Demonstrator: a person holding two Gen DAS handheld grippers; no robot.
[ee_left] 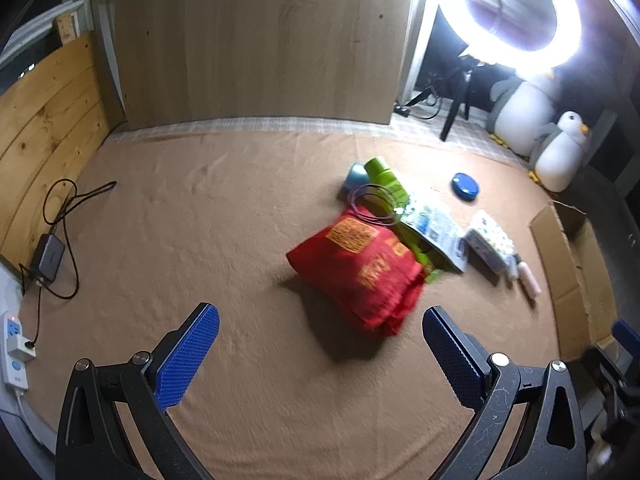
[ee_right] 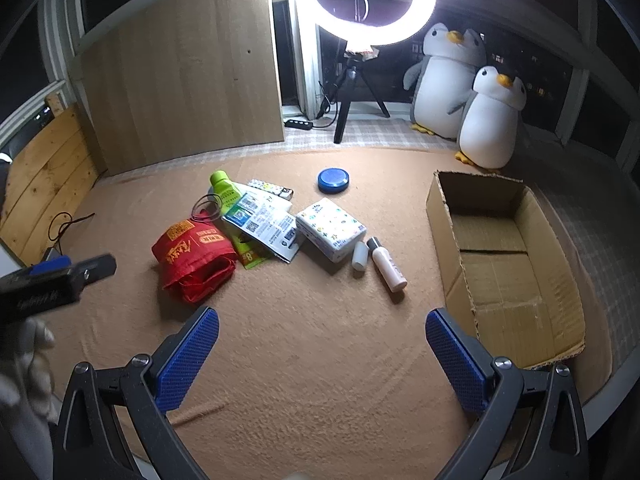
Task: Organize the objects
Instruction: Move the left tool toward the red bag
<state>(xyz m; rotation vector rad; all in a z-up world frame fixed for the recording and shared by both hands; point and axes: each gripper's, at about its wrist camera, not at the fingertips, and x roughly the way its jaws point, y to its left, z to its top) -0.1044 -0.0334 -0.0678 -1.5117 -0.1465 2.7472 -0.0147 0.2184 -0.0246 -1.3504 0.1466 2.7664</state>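
Observation:
A pile of objects lies on the tan blanket: a folded red bag (ee_right: 194, 258) (ee_left: 362, 270), a green pouch (ee_right: 228, 192), printed leaflets (ee_right: 262, 226), a white patterned tissue pack (ee_right: 331, 234), two small white bottles (ee_right: 388, 266), and a blue round lid (ee_right: 333, 180) (ee_left: 465, 187). An open cardboard box (ee_right: 504, 256) stands to the right of them. My left gripper (ee_left: 320, 328) is open and empty just in front of the red bag. My right gripper (ee_right: 322, 330) is open and empty, short of the pile.
Two plush penguins (ee_right: 472, 96) and a ring light on a tripod (ee_right: 372, 0) stand at the back. A wooden panel (ee_right: 180, 88) leans behind. A charger with cables (ee_left: 50, 256) and a power strip (ee_left: 16, 354) lie at the left edge.

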